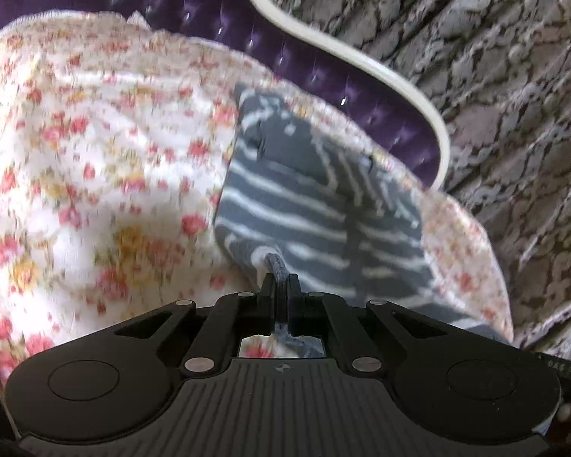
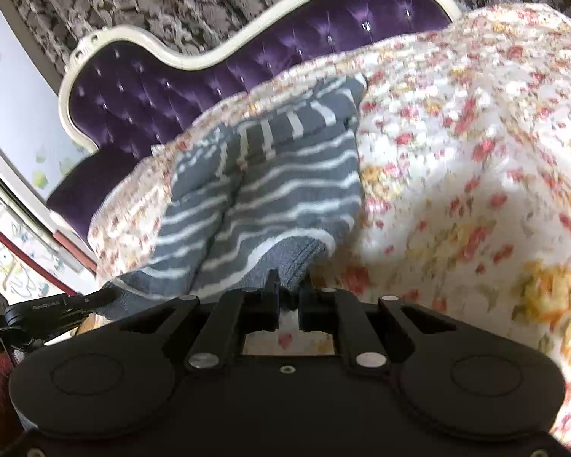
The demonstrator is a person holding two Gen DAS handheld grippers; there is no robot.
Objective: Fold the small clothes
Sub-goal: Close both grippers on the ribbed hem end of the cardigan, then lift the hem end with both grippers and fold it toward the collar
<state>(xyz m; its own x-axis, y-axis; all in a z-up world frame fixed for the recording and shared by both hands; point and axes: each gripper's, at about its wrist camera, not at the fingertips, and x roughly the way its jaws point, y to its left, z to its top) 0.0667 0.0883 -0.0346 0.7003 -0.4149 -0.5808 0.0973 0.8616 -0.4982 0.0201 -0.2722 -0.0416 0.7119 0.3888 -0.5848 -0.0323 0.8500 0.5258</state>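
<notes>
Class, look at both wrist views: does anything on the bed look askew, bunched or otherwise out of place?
Yes. The grey striped garment lies crumpled on the floral bedspread, its stripes running in different directions where it has doubled over. The left tool and right tool each pinch a near edge.

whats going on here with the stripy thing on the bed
A person is working two handheld grippers on a grey striped garment lying on a floral bedspread. The left gripper has its jaws shut on a near edge of the garment, and the right gripper is shut on the edge beside it. No fold looks made yet.
</notes>
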